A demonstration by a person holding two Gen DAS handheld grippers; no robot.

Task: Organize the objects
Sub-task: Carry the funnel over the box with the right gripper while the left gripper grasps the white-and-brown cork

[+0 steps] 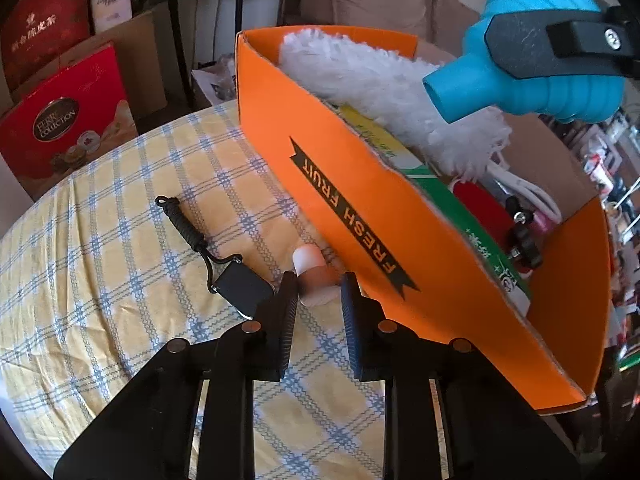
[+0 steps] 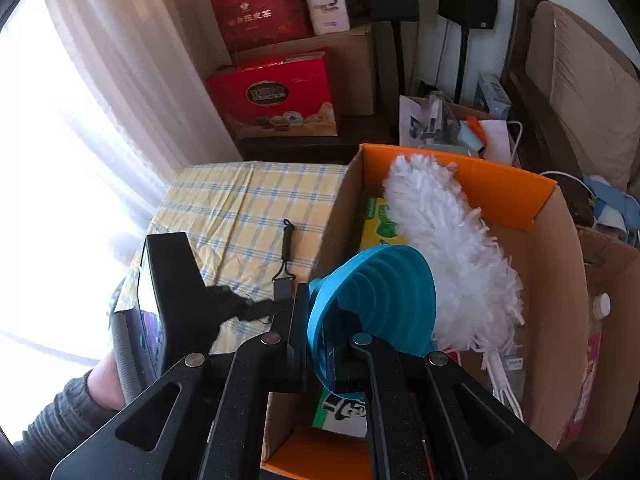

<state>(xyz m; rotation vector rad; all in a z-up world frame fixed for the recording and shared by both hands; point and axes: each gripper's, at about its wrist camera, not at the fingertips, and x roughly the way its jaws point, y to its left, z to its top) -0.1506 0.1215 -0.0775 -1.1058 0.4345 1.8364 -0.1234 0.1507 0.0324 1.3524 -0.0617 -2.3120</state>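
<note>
Funnel point(image 2: 372, 300), clenched in the right gripper point(image 2: 320, 344), hangs mid-frame over the box point(image 2: 560, 280). Left gripper point(image 1: 318, 292), released, straddles a bottle point(image 1: 312, 276) at lower centre.

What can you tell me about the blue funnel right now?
The blue funnel looks like soft, ribbed silicone: a wide stepped cone narrowing to a short open spout. The right gripper is shut on its rim, one finger inside the cone and one outside. It hangs tilted in the air above the open orange box, spout toward the white duster lying inside. Apart from the gripper, I cannot tell that anything touches it.
</note>
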